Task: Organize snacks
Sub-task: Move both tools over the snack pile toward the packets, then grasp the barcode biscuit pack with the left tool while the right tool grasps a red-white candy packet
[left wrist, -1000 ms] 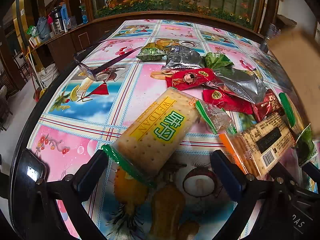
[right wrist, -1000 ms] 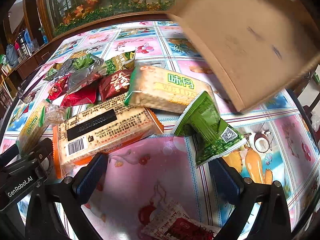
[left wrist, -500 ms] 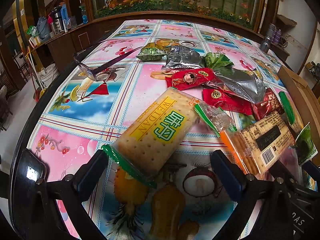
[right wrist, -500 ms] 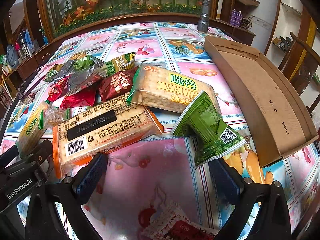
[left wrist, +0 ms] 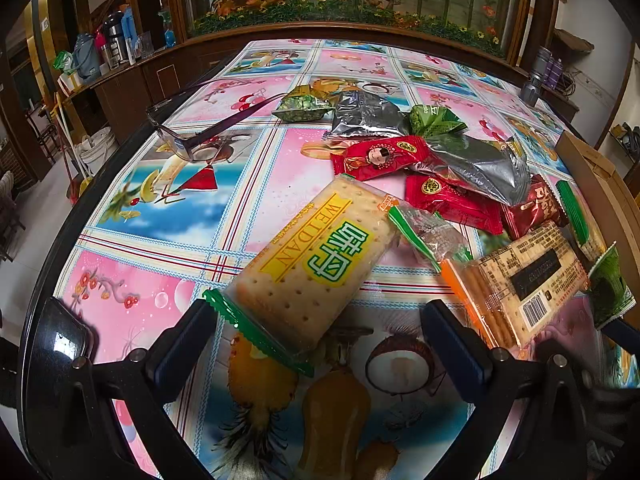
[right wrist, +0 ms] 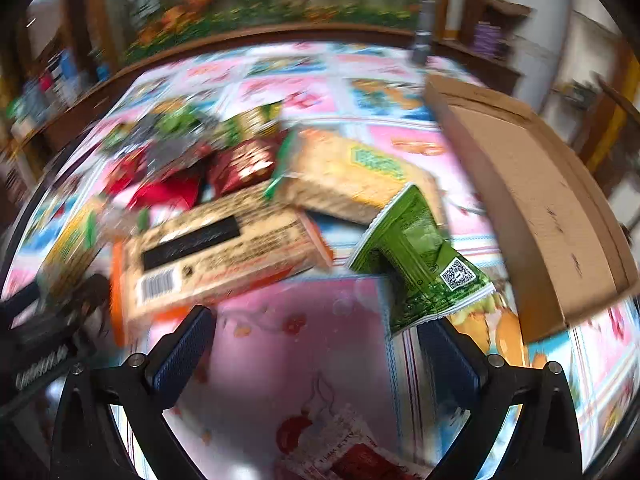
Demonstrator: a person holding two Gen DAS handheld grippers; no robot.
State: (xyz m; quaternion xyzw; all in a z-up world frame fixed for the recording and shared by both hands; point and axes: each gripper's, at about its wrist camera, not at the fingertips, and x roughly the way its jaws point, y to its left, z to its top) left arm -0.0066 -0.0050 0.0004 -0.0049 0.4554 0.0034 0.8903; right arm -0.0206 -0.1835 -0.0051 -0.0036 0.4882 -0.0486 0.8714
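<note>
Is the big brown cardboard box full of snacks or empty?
Empty: the cardboard box shows only bare brown bottom, and the snacks, like the green packet, lie outside on the table.

Sharp left view, motion-blurred right

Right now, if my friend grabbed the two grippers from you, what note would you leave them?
Left gripper: open, empty, hovering by the near end of the cracker pack.
Right gripper: open, empty, its picture blurred; the green packet is just ahead.
Cardboard box: on the table's right side, nothing visible in it.
Snacks: all heaped on the tablecloth.
Done: nothing sorted. Left: every snack.
</note>
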